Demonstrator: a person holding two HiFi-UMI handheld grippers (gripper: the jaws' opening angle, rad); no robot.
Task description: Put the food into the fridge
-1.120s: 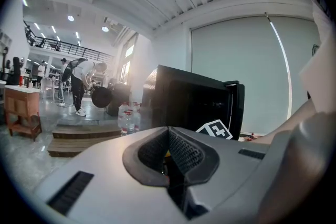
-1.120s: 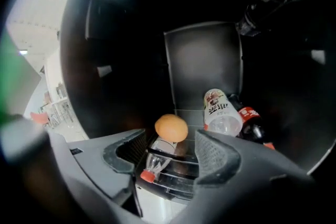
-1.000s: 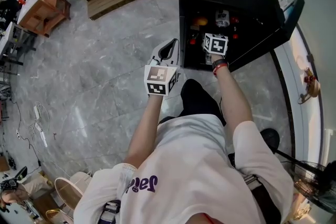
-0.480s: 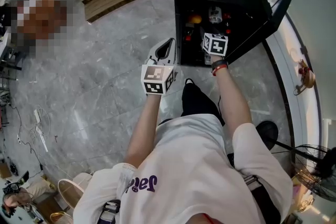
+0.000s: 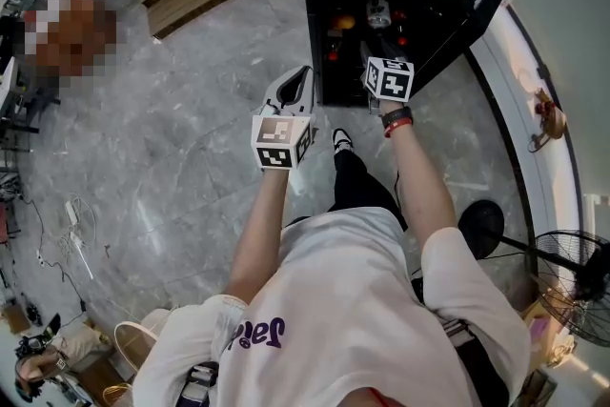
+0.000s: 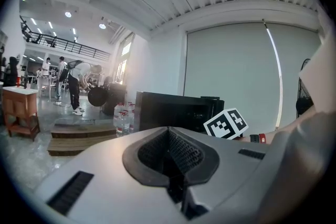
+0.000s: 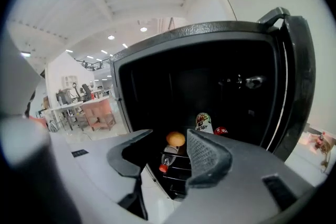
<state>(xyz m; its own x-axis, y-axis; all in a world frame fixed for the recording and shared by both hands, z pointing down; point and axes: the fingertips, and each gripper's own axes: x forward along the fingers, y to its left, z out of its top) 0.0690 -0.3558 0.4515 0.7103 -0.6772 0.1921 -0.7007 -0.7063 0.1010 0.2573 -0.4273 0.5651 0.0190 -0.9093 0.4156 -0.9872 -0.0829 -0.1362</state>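
We see the food already inside the open black fridge (image 7: 210, 29), straight ahead beyond the right gripper (image 7: 169, 147), the nearer one. There is an orange-ish fruit (image 7: 176, 138), a red-capped bottle (image 7: 167, 157) seemingly lying cap toward us, and an upright can (image 7: 203, 122) with unreadable print. The right gripper's jaws are half apart, just been closing, with nothing between them. The left gripper (image 6: 169, 155) is pinched together and empty.

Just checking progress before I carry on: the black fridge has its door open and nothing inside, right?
Not quite. The fridge does have its door open, but it isn't empty: the right gripper view shows an orange, a can and a bottle inside.
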